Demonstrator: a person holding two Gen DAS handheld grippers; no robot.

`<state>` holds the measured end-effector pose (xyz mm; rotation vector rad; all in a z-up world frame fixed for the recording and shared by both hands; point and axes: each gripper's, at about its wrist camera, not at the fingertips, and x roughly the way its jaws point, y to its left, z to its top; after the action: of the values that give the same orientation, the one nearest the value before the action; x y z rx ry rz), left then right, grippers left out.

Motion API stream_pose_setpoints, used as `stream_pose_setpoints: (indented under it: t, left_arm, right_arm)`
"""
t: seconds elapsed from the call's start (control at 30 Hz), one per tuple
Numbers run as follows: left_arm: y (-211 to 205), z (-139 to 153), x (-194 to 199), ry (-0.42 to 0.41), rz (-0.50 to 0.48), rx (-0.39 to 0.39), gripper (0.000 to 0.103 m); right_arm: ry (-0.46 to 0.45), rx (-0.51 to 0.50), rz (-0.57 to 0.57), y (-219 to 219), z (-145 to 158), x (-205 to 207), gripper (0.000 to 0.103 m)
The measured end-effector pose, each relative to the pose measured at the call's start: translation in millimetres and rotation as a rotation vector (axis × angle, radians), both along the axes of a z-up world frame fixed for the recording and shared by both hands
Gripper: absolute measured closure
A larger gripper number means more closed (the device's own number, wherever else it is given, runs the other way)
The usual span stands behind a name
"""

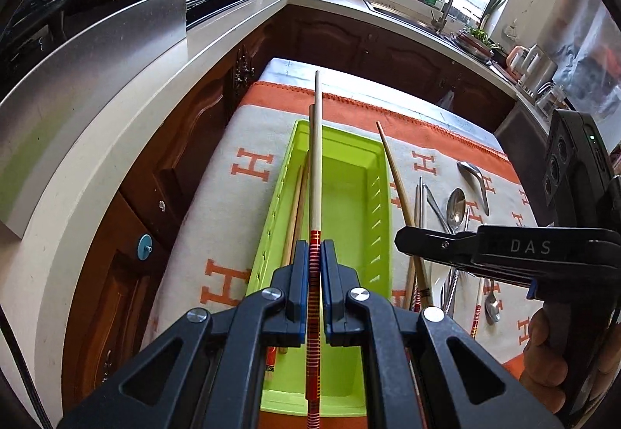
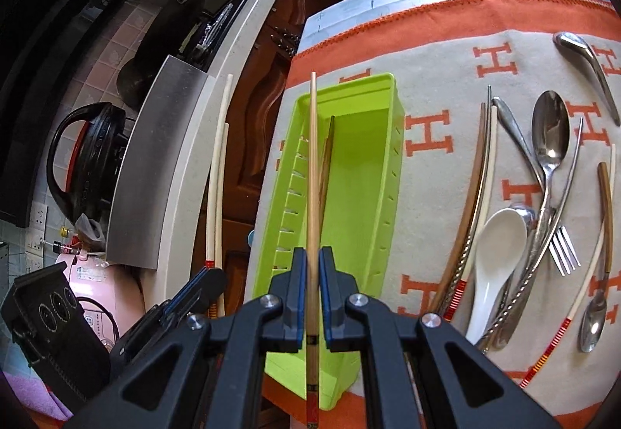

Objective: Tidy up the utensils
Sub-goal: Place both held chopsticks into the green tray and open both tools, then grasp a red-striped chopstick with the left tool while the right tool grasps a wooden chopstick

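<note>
My left gripper is shut on a cream chopstick with a red-and-gold striped handle, held above the lime green tray. A second stick tip shows close beside it. A wooden chopstick pair lies along the tray's left wall. My right gripper is shut on a plain light wooden chopstick, also over the green tray. In the left wrist view the right gripper hangs just right of the tray. In the right wrist view the left gripper hangs to the tray's left.
On the orange-and-grey cloth right of the tray lie a white ceramic spoon, metal spoons, a fork and several chopsticks. A white kitchen counter runs along the left. A hand grips the right tool.
</note>
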<state>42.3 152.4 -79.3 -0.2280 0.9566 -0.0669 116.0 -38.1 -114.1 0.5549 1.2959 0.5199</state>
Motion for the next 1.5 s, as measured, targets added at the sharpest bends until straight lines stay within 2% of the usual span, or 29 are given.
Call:
stream_pose_setpoints:
  t: [0.23,0.63,0.8,0.97,1.1,1.5]
  left_arm:
    - [-1.7,-17.2,12.8,0.023,-0.009,-0.006,0.099]
    - [-9.2,-28.0,29.2,0.023,-0.018,0.023,0.098]
    - [-8.2,-30.6,28.3,0.041,-0.024,0.027,0.085]
    - [-12.5,-30.9,22.9,0.054,-0.035,0.032,0.077]
    - [-16.0,-27.3,17.6,0.047,-0.038,0.037,0.06]
    - [-43.4,-9.8,5.7,0.002,-0.083,0.057,0.031]
  right_arm:
    - [0.053,-0.025,-0.042,2.4,-24.6,3.0,0.096]
    - [0.062,-0.047,-0.047,10.2,-31.2,12.2,0.094]
    - [0.05,-0.068,-0.028,13.8,-31.0,10.6,0.094]
    - [0.017,-0.112,-0.003,13.4,-28.5,6.4,0.094]
    - [-0.028,-0.138,0.011,10.3,-21.8,1.0,0.094]
    - [-0.17,-0.211,0.032,-15.2,3.7,-21.0,0.093]
